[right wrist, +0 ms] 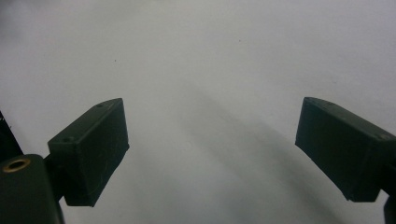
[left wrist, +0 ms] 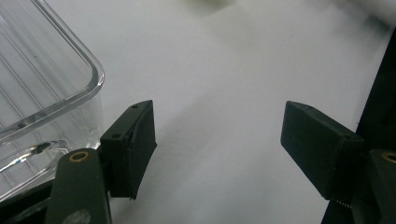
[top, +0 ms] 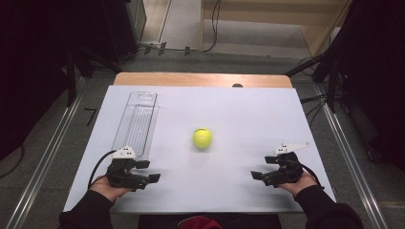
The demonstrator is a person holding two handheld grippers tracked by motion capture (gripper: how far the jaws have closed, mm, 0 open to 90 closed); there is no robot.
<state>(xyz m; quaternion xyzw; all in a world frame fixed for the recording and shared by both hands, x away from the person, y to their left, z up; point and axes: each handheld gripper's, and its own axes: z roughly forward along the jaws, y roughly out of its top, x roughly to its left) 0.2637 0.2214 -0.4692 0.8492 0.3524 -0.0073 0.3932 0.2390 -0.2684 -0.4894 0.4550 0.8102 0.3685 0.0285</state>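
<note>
Left gripper view: clear tray (left wrist: 42, 88) corner.

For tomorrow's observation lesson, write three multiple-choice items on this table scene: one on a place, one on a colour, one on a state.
1. Where is the clear tray?
A. On the table's left side, in front of the left claw
B. At the right edge
C. Under the ball

2. What colour is the ball?
A. Red
B. Yellow-green
C. Blue

3. What is between the right claw's jaws?
A. The ball
B. The tray
C. Nothing

Answers: 1 A, the high view shows it there; 2 B, plain on the white table; 3 C, bare table shows between the jaws.
</note>
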